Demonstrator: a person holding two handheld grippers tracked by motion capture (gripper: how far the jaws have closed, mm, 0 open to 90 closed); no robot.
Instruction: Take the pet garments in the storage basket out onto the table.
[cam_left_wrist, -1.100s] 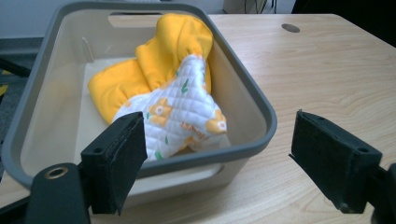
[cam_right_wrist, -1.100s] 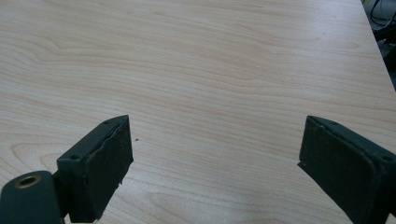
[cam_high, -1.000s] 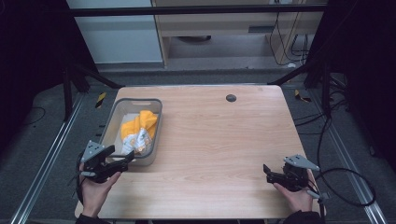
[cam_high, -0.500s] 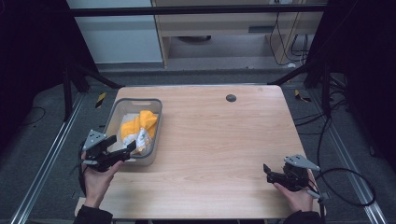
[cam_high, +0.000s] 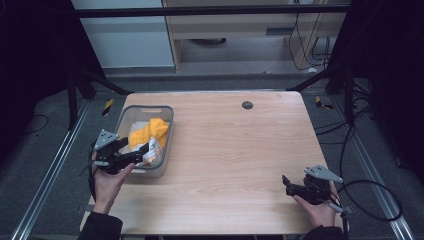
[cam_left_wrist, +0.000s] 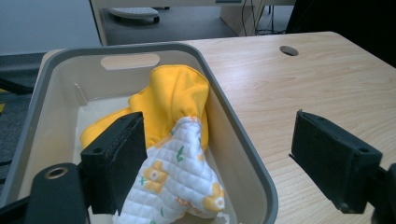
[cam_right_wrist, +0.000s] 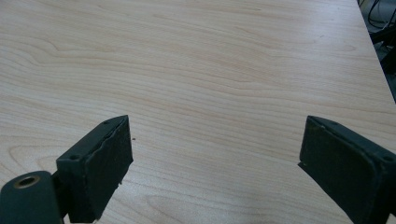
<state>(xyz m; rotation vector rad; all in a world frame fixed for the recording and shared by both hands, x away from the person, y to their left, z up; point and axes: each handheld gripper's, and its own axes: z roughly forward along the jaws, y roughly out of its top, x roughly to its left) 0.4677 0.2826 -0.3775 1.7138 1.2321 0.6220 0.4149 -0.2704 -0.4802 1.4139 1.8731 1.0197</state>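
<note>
A grey plastic bin (cam_high: 167, 116) (cam_left_wrist: 243, 140) stands at the table's left side. Inside it lie a yellow cloth (cam_high: 152, 129) (cam_left_wrist: 177, 95) and a white quilted cloth with yellow flowers (cam_high: 153, 151) (cam_left_wrist: 180, 179). My left gripper (cam_high: 142, 151) (cam_left_wrist: 219, 161) is open and straddles the bin's near right wall: one jaw hangs inside by the quilted cloth, the other outside over the table. My right gripper (cam_high: 286, 184) (cam_right_wrist: 215, 168) is open and empty, low over bare wood near the front right corner.
The wooden table (cam_high: 235, 150) has a round cable hole (cam_high: 247, 105) near its far edge. Cables (cam_high: 370, 195) trail off the right side. Dark frame posts and a cabinet stand beyond the table.
My left gripper has moved forward and right, from the bin's near left corner to over its near right wall. The right gripper has stayed put.
</note>
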